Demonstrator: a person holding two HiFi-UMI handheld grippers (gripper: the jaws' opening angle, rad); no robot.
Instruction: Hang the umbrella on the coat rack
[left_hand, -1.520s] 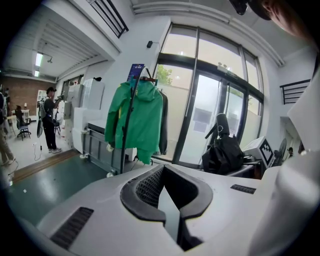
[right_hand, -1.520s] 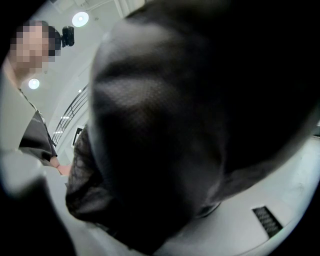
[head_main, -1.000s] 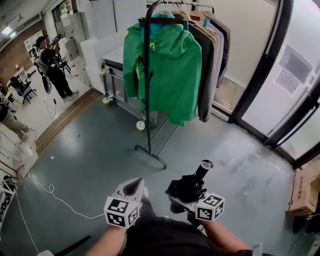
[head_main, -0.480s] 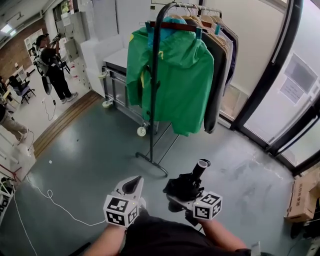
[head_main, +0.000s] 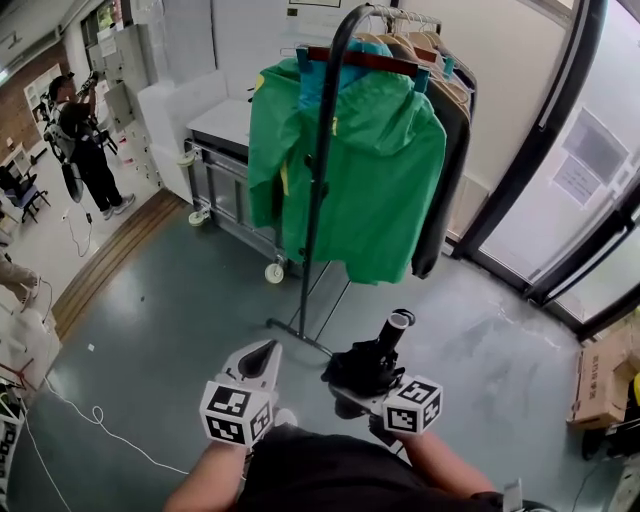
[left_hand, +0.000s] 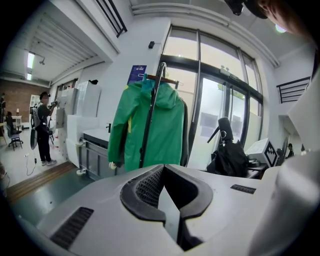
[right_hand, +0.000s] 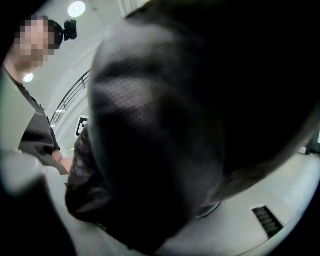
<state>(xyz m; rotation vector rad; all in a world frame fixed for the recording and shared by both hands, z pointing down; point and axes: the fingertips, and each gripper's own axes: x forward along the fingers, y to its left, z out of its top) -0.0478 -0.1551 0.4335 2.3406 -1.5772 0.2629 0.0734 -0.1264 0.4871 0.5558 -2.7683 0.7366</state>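
only dark umbrella (right_hand: 165, 125) folds across the right gripper view

The grey-green floor (head_main: 170, 340) fills the lower half of my head view, and the coat rack (head_main: 322, 180) stands on it at centre. A white cable (head_main: 98, 413) snakes across the lower left. A wheeled metal cabinet (head_main: 225, 190) stands at upper centre behind the rack, and a cardboard box (head_main: 600, 380) rests at the right edge.
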